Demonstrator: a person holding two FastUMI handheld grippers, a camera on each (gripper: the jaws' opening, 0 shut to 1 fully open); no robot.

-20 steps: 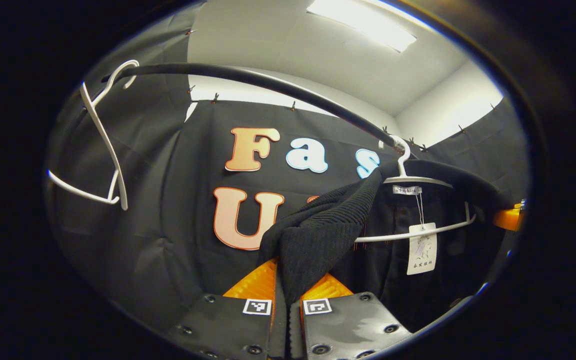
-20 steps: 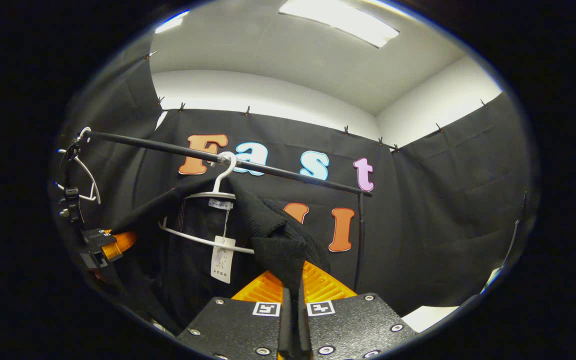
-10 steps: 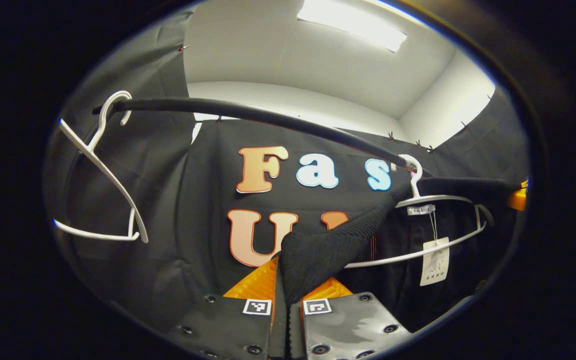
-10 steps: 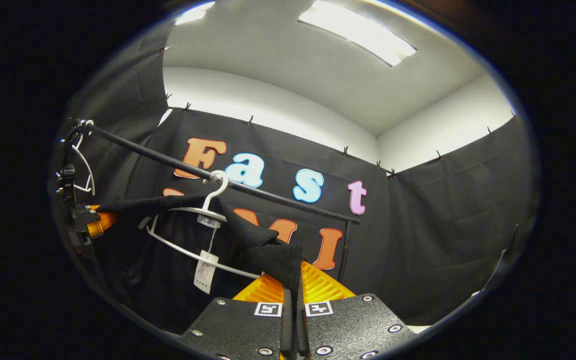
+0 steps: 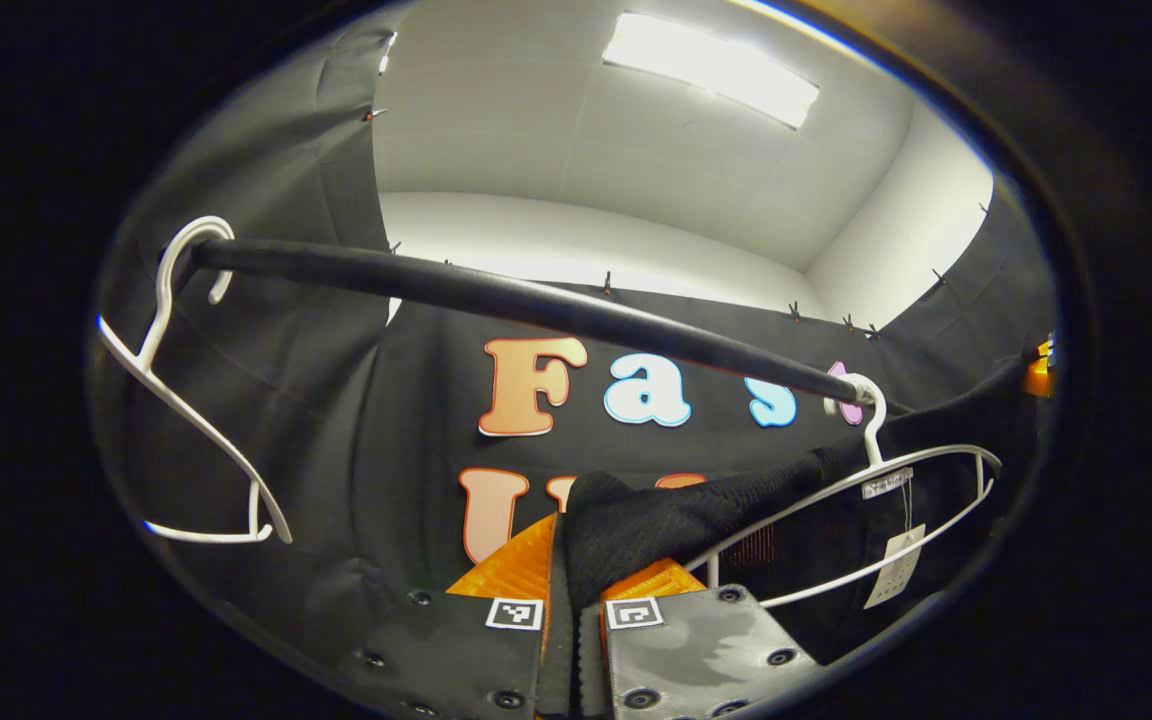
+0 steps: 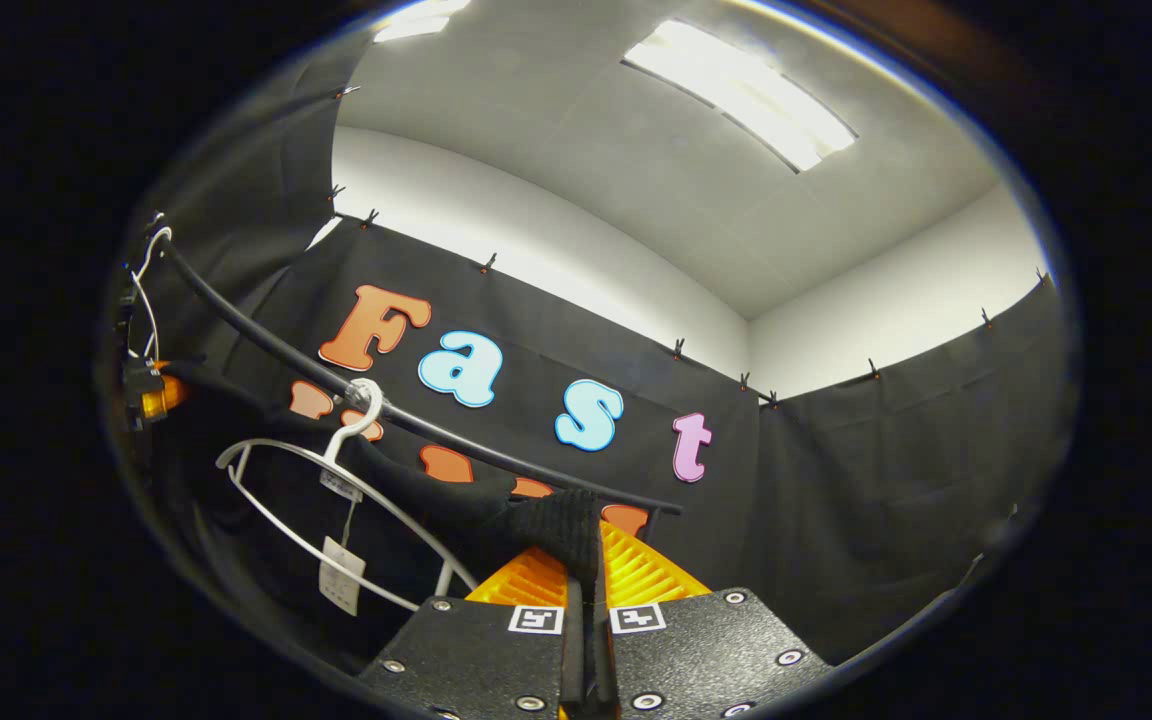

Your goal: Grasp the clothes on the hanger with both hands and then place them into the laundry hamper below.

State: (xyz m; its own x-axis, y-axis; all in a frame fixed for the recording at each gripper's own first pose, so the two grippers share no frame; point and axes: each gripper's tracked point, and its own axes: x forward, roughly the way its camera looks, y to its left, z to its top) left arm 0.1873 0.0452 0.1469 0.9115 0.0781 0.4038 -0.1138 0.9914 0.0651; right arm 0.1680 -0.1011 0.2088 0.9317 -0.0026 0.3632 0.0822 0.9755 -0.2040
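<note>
A: We've got the left gripper (image 5: 573,600) clenched on the black garment (image 5: 636,520).
B: Right gripper (image 6: 586,600) too; garment seems part-draped over the white hanger (image 6: 336,500) on the rail (image 5: 536,300).

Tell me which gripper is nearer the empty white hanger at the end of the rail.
Left. The left gripper is shut on the black garment just right of the empty hanger; the right gripper grips the garment's far end.
</note>
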